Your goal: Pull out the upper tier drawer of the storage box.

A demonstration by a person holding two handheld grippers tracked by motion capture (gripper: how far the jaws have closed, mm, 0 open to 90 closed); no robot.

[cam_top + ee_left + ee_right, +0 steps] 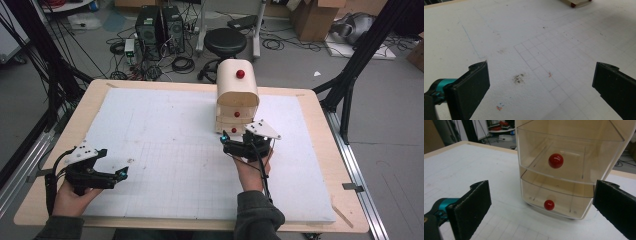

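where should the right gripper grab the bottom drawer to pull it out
Take the red knob on the bottom drawer, coming straight at its front. It is the one part that juts from the flat clear face, and the open right gripper already faces it.

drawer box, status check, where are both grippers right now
Right gripper open, facing drawer box, lower red knob between jaws. Left gripper open over foam mat, holding nothing. Nothing in the way.
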